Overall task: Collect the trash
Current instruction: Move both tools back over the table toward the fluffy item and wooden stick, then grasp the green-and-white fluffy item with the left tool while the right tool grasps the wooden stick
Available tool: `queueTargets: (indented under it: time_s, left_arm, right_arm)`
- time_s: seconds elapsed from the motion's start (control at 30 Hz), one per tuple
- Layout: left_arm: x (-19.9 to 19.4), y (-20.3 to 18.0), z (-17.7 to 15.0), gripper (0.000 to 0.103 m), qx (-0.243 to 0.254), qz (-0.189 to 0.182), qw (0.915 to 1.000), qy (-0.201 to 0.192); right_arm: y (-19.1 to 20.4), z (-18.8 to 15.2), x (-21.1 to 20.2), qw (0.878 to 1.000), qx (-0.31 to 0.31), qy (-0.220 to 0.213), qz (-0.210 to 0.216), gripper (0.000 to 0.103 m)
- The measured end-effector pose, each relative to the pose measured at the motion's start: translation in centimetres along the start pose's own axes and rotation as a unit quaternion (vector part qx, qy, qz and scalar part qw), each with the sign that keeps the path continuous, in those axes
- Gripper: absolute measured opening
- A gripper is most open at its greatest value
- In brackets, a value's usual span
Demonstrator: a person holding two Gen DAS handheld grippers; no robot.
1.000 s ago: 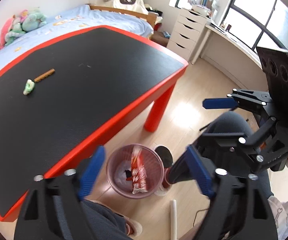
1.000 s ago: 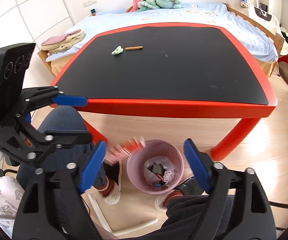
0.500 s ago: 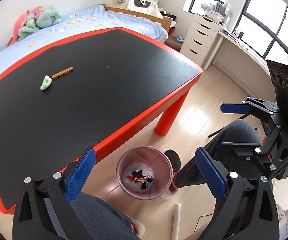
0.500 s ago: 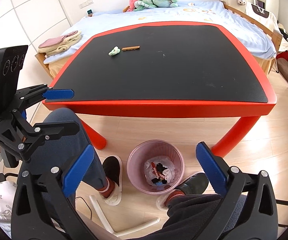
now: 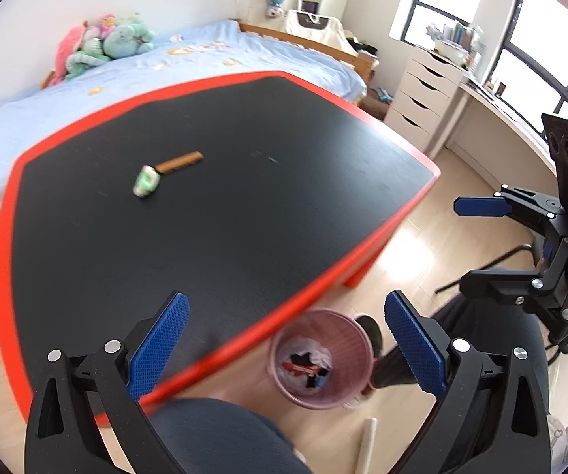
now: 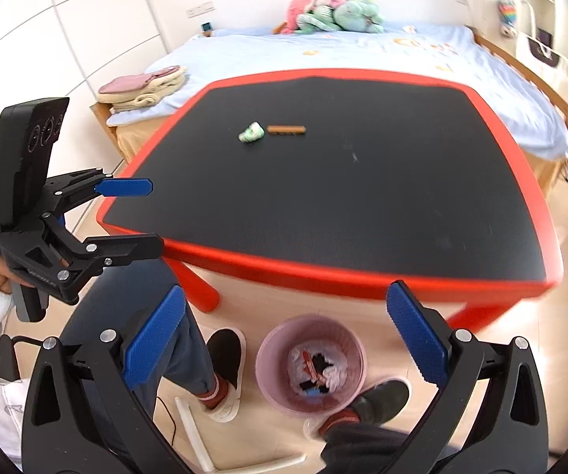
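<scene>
A pink trash bin (image 5: 320, 359) stands on the floor by the table's near edge, with a red wrapper and other scraps inside; it also shows in the right wrist view (image 6: 311, 360). A crumpled green-white scrap (image 5: 145, 181) (image 6: 251, 132) and a brown stick-shaped wrapper (image 5: 179, 160) (image 6: 286, 129) lie side by side on the black table top (image 5: 213, 213) (image 6: 343, 181). My left gripper (image 5: 286, 349) is open and empty over the table's near edge. My right gripper (image 6: 284, 345) is open and empty above the bin. Each gripper shows in the other's view (image 6: 126, 213) (image 5: 477, 245).
The table has a red rim (image 6: 347, 272) and red legs (image 6: 201, 292). The person's legs and shoes (image 6: 224, 359) flank the bin. A bed (image 6: 323, 51) with plush toys lies beyond the table. White drawers (image 5: 426, 94) stand at the right. A white tube (image 6: 193, 430) lies on the floor.
A red wrapper dropped into the bin one second ago. Both open grippers have since lifted and tilted up toward the table top; the scraps on it look nearer.
</scene>
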State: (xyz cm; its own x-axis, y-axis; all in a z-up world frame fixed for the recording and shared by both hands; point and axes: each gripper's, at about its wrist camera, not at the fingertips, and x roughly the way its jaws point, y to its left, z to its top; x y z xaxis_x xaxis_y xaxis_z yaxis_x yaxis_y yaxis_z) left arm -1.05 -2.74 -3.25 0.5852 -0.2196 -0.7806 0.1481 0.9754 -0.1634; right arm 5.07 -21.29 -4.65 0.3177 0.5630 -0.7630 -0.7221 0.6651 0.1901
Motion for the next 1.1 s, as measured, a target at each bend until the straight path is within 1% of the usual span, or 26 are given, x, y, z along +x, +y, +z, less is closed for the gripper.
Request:
queueTargets:
  time_s: [0.13, 0.33, 0.5, 0.63, 0.9, 0.97, 1.03, 1.1]
  left_arm:
    - [-0.1, 2.0, 1.3, 0.095, -0.009, 0.017, 0.9998, -0.01]
    - [1.1, 5.3, 3.8, 0.095, -0.018, 0.041, 0.9989, -0.011]
    - [2.7, 7.7, 5.5, 0.095, -0.025, 0.047, 0.9986, -0.004]
    - [4.2, 9.3, 6.4, 0.095, -0.028, 0.049, 0.9984, 0.006]
    - [7.5, 12.2, 7.8, 0.095, -0.023, 0.045, 0.9984, 0.025]
    - [8.4, 12.8, 7.9, 0.095, -0.021, 0.045, 0.9983, 0.03]
    - [9.1, 13.2, 7.9, 0.095, -0.021, 0.043, 0.9983, 0.034]
    - [9.7, 13.5, 8.0, 0.095, -0.019, 0.046, 0.9981, 0.037]
  right_arm:
    - [0.0, 3.1, 1.2, 0.999, -0.035, 0.0, 0.008, 0.1]
    - [-0.4, 7.3, 4.1, 0.996, -0.081, 0.007, 0.021, 0.1]
    - [-1.0, 10.8, 7.0, 0.992, -0.125, 0.009, 0.03, 0.1]
    - [-1.3, 13.1, 9.9, 0.986, -0.163, 0.022, 0.043, 0.1]
    - [-2.5, 16.2, 16.2, 0.975, -0.206, 0.051, 0.059, 0.1]
    - [-2.6, 16.9, 17.6, 0.972, -0.221, 0.056, 0.062, 0.098]
    - [-2.7, 17.5, 19.1, 0.968, -0.233, 0.065, 0.07, 0.091]
    - [-2.6, 17.9, 20.3, 0.965, -0.241, 0.069, 0.071, 0.085]
